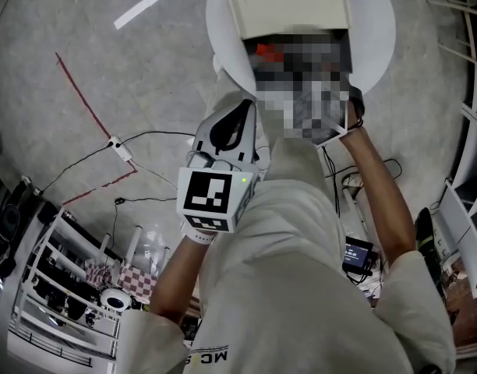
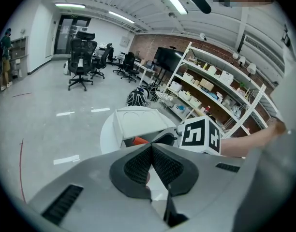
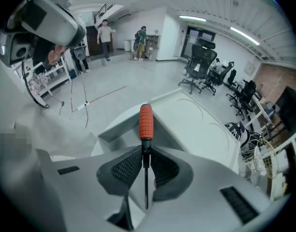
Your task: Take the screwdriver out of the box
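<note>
- Screwdriver (image 3: 145,122): orange ribbed handle and dark thin shaft. In the right gripper view it stands straight along the 12–6 o'clock line, with the handle at the 12 o'clock end.
- Right gripper (image 3: 146,164): clamped on the screwdriver's shaft just below the handle, with a pad pressing on either side.
- Box (image 3: 196,122): white, with the lid raised. It sits beyond the right gripper's jaws from 12 to 2 o'clock, and the handle overlaps its open edge. I cannot tell whether the tool is clear of the box.
- Head view: an orange patch of the handle shows under the lid's near edge. The box rests on a round white table (image 1: 376,23) at 12 o'clock.
- Left gripper (image 2: 151,164): jaws pressed together with nothing between them. It is held short of the table, at 7 o'clock from the box in the head view.
- Left gripper view: the right gripper's marker cube (image 2: 201,135) is at 3 o'clock, beside the box.
</note>
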`<state>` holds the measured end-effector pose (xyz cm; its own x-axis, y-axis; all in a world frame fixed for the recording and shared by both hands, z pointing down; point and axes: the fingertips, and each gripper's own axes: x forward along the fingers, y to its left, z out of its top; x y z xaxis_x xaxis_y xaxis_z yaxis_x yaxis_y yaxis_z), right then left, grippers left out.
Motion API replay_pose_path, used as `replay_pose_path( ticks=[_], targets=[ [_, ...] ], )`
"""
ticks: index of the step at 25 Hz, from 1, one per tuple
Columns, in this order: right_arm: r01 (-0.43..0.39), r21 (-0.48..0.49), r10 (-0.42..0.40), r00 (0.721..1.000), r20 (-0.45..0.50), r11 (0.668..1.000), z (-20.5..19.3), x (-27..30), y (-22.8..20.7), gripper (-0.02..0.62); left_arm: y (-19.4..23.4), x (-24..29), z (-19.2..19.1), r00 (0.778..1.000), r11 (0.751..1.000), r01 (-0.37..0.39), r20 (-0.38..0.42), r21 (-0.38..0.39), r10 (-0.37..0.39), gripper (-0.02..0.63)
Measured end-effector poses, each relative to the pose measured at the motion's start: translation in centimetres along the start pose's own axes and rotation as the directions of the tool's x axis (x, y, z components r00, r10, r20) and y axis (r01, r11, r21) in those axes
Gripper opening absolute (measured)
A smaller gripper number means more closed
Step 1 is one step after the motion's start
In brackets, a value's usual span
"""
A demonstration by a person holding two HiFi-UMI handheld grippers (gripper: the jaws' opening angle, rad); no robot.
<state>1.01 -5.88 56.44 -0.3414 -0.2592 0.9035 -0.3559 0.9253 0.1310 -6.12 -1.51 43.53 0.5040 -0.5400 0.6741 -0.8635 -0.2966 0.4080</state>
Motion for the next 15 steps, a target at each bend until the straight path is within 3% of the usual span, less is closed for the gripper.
replay_pose_path(
  ticks=[9,15],
  targets=[
    [0.069,0.031,-0.072,0.991,0.11,0.997,2.4,-5.4,-0.6,0.11,-1.0,-1.2,0.8,0.999,0.999,-0.008,0.04,0.043,0.007,0.009],
    [0.135,0.075,-0.149,0.963,0.225,0.988,5.0,-10.7,-1.1,0.11,-2.3,-3.3,1.7,0.996,0.997,-0.015,0.084,0.075,0.009,0.009]
  ],
)
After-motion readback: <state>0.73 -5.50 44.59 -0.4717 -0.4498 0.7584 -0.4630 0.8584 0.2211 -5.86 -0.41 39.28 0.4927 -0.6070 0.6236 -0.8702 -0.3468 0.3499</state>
